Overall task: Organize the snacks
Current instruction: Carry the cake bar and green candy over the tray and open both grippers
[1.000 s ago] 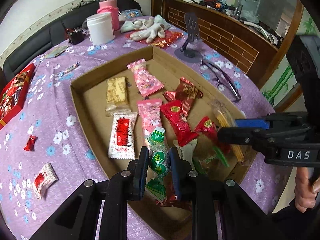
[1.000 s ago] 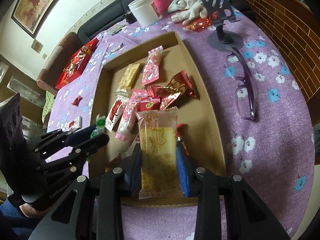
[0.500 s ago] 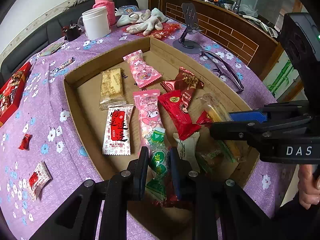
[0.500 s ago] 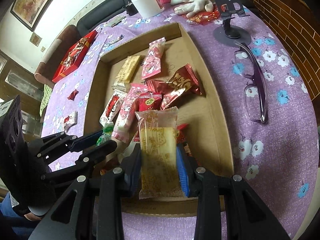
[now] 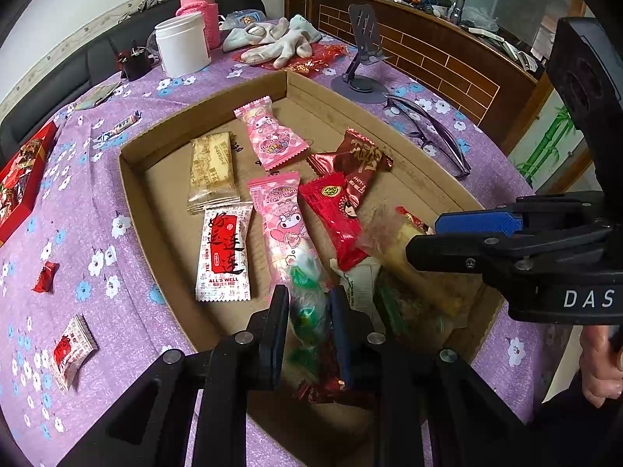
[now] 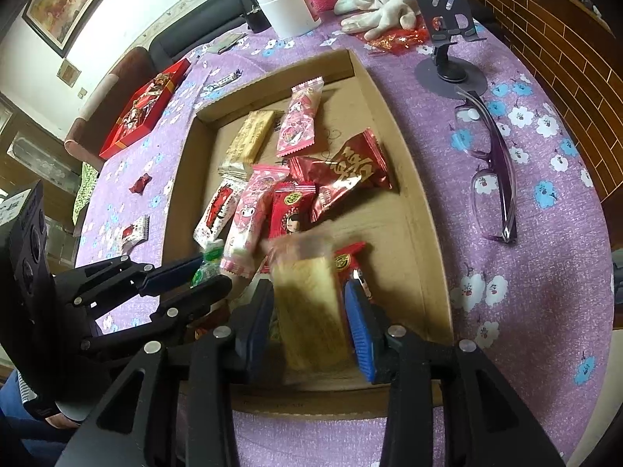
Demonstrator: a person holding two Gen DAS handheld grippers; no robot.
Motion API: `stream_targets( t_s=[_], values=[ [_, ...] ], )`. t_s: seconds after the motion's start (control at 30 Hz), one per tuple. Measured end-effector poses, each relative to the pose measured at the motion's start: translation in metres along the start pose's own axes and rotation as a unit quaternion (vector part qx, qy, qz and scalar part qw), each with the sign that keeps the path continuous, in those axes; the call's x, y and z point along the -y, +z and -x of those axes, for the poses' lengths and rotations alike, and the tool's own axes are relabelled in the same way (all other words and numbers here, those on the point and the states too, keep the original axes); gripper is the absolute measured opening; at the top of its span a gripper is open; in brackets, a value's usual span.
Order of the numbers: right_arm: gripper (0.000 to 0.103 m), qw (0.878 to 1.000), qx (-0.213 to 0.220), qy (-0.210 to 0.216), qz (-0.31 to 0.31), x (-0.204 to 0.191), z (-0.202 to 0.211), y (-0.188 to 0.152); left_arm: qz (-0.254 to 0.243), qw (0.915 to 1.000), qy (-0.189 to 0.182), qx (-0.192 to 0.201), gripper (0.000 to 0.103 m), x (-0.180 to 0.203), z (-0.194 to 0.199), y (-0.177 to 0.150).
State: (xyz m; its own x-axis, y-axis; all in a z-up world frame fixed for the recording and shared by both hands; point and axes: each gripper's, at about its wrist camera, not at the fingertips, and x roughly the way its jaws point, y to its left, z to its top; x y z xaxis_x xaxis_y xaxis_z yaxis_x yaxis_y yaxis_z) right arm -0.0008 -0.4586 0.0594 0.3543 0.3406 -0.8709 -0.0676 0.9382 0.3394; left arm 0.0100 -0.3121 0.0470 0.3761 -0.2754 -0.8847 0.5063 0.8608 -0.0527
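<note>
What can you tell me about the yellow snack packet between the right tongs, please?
The yellow snack packet is a long, clear-wrapped pack with a pale yellow bar inside and a crimped, printed top end. It lies lengthwise between the right tongs, blurred, with small gaps beside both blue pads, so the grip looks loosened. It sits over the cardboard tray at its near end, partly covering a red packet.

white jar (image 5: 182, 44) 11 o'clock | gloves (image 5: 277, 39) 12 | phone stand (image 5: 364, 52) 1 | glasses (image 5: 432, 136) 2
</note>
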Motion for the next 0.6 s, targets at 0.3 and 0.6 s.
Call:
stream_targets(
  t_s=[0.3,0.6],
  values=[
    [0.037,1.000,0.013,-0.007,-0.003,0.000,0.009,-0.001,0.005,0.9998,0.002,0.019,0.049,0.000,0.011,0.000],
    [0.037,1.000,0.021,-0.009,-0.010,-0.002,0.016,-0.006,0.005,0.9994,0.001,0.035,0.049,0.000,0.023,-0.001]
  ],
)
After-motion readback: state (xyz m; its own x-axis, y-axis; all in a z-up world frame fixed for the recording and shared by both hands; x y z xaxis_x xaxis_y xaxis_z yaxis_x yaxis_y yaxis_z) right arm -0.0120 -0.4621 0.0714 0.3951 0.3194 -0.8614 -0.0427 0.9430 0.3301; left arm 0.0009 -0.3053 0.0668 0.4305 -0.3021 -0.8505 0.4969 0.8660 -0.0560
